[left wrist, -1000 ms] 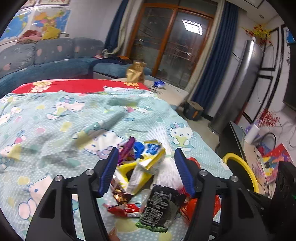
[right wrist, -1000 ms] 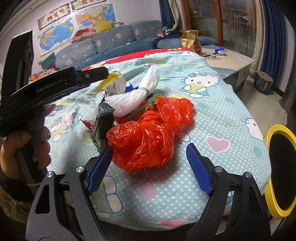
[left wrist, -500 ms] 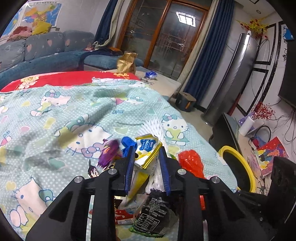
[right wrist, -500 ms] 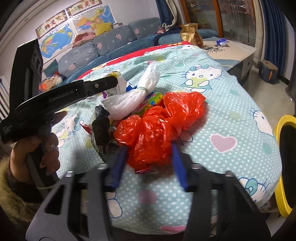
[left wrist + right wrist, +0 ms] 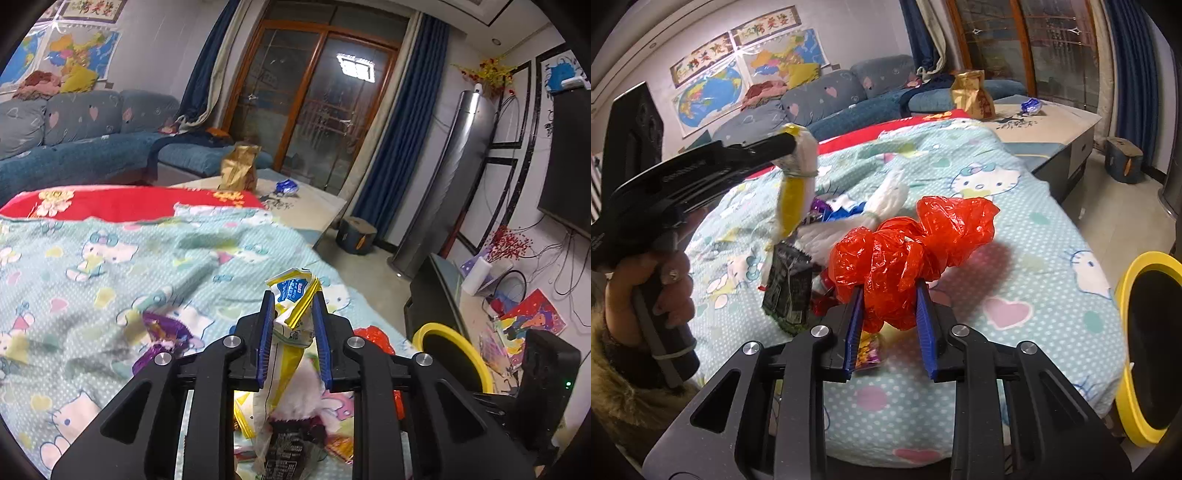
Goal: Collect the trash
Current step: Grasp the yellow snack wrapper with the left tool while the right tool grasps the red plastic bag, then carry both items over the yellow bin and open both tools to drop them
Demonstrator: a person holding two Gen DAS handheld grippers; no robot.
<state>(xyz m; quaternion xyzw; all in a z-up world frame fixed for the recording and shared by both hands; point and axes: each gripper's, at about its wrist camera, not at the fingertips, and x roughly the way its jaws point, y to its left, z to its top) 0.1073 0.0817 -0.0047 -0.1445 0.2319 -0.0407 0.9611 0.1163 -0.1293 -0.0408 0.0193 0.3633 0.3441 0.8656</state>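
My left gripper is shut on a yellow and white snack wrapper and holds it lifted above the bed; the wrapper hangs from it in the right wrist view. My right gripper is shut on a crumpled red plastic bag, raised a little off the bedspread. More trash lies on the bed: a black wrapper, a white net bag, a purple wrapper. A yellow-rimmed bin stands by the bed's right edge.
The Hello Kitty bedspread covers the bed. A low table behind it carries a brown paper bag. A blue sofa lines the back wall. A TV stand and cluttered floor lie right.
Both grippers closed from open: the left on the yellow wrapper, the right on the red bag. Both have since lifted their loads upward off the pile.
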